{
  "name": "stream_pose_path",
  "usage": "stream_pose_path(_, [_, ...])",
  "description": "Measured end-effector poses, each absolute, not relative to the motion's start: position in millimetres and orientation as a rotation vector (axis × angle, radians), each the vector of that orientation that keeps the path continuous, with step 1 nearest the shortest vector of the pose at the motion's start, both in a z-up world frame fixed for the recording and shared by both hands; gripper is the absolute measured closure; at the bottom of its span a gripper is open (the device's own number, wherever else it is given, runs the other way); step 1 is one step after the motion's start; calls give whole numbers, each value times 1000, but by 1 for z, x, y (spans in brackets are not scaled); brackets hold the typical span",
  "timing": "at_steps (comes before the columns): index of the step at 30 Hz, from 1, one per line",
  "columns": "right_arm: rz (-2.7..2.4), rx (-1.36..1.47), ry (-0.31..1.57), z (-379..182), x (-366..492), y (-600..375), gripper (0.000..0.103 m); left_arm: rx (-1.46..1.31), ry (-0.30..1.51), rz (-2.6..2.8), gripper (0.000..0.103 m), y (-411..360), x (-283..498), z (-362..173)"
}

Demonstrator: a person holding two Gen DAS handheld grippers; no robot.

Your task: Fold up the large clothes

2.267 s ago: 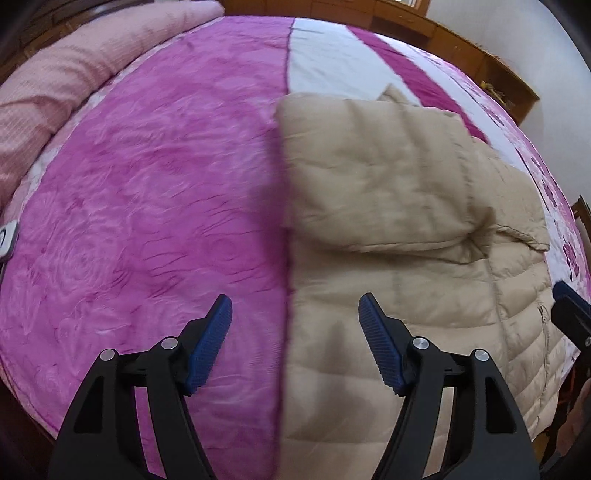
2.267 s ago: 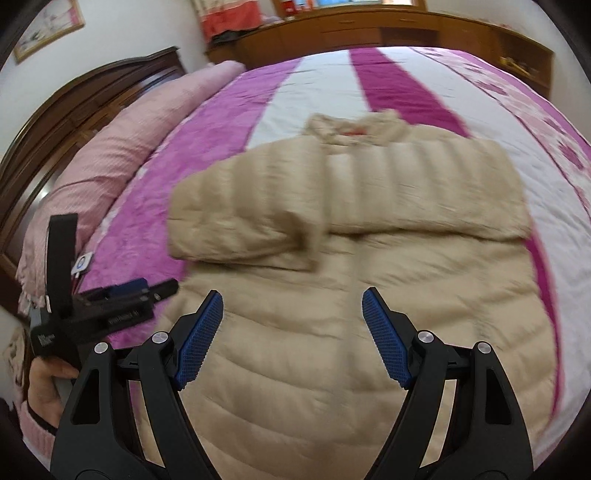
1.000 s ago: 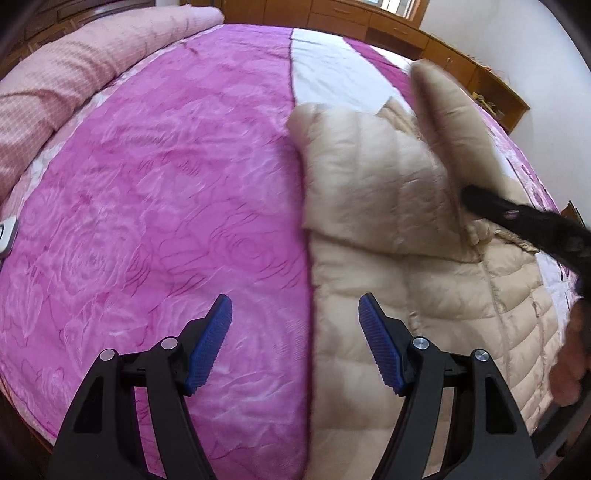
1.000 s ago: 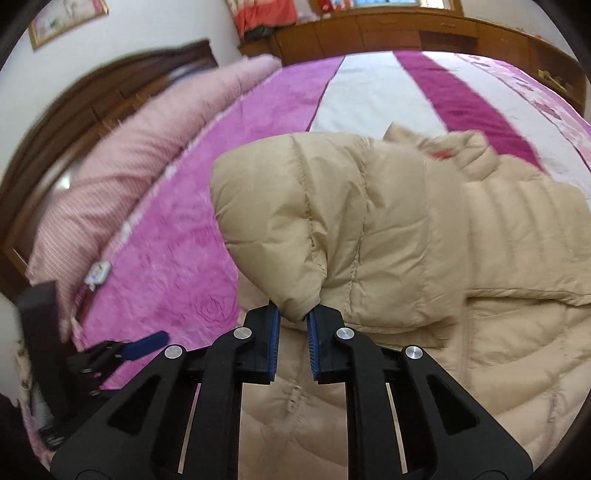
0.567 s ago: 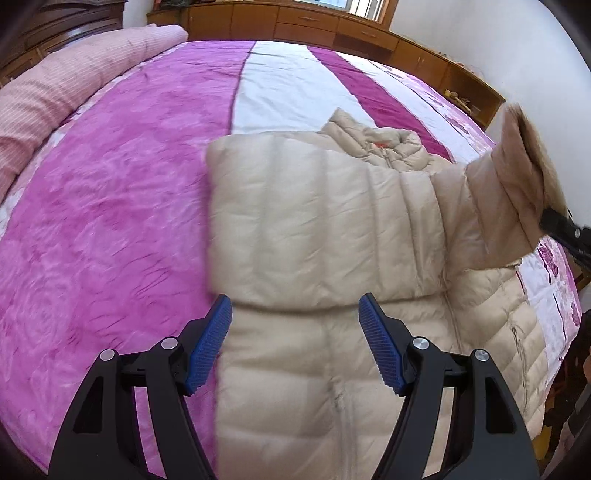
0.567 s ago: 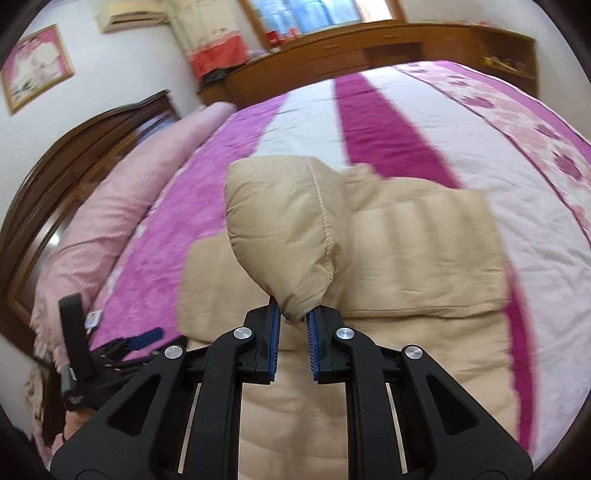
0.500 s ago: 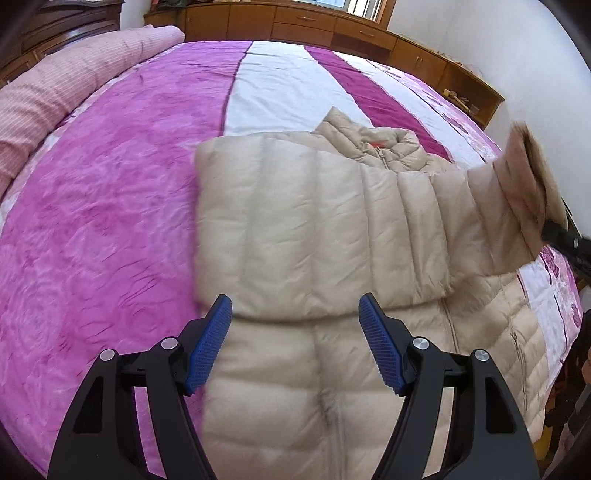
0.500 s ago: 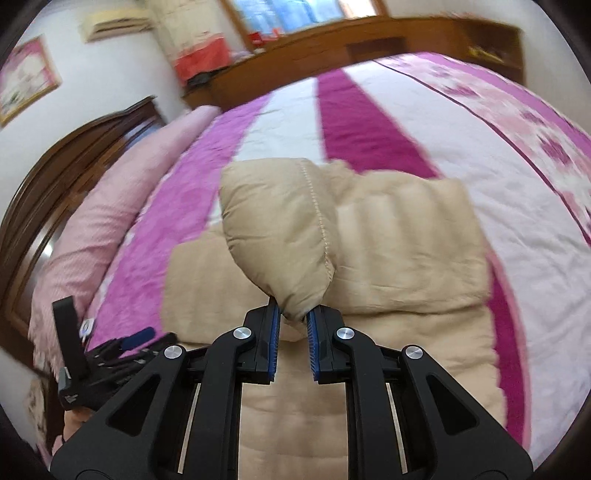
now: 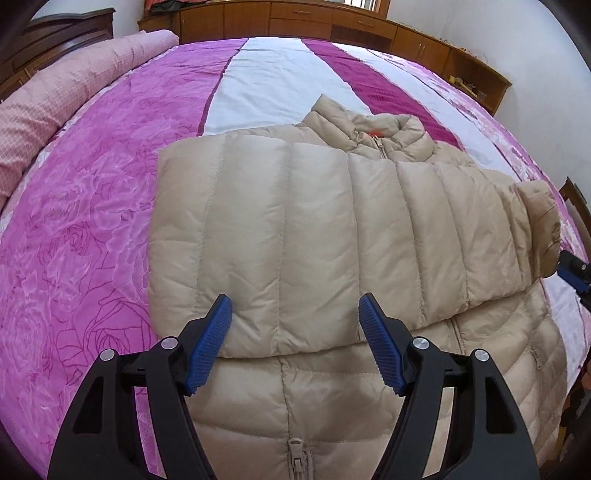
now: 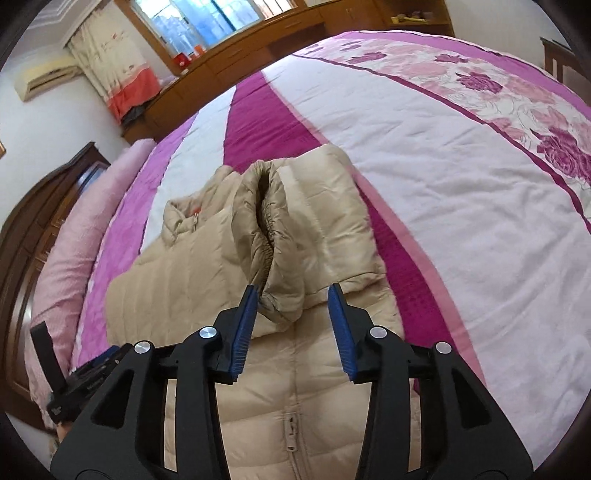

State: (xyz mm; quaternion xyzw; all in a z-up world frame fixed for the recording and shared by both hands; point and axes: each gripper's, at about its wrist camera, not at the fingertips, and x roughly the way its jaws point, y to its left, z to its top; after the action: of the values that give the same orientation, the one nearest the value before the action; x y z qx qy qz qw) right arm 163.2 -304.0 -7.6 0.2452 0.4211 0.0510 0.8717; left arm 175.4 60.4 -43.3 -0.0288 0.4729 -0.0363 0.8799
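A beige quilted puffer jacket [image 9: 295,229] lies zipper-up on the bed, with one sleeve laid flat across its chest from left to right. My left gripper [image 9: 295,332] is open and empty above the sleeve's lower edge. In the right wrist view the sleeve's cuff [image 10: 273,236] lies on the jacket's right side. My right gripper [image 10: 291,317] is open, its jaws standing either side of the cuff's end. The right gripper's blue tip [image 9: 574,271] shows at the right edge of the left wrist view. The jacket's collar [image 9: 369,129] points away from me.
The bed has a magenta, white and floral quilt [image 9: 92,206]. A long pink bolster [image 9: 55,92] lies along its left side. Wooden cabinets [image 9: 332,22] line the far wall. A dark headboard [image 10: 33,221] stands left. The left gripper's handle [image 10: 66,387] shows at lower left.
My right gripper took the sleeve cuff, carried it across the jacket to the right side, laid it down and opened. My left gripper stayed open and shifted right over the jacket.
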Motion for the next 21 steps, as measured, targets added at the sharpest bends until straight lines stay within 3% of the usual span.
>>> stream_pose_path(14, [47, 418, 730, 22, 147, -295, 58, -45, 999, -45, 33, 56, 182, -51])
stream_pose_path(21, [122, 311, 801, 1, 175, -272, 57, -55, 994, -46, 32, 58, 183, -52])
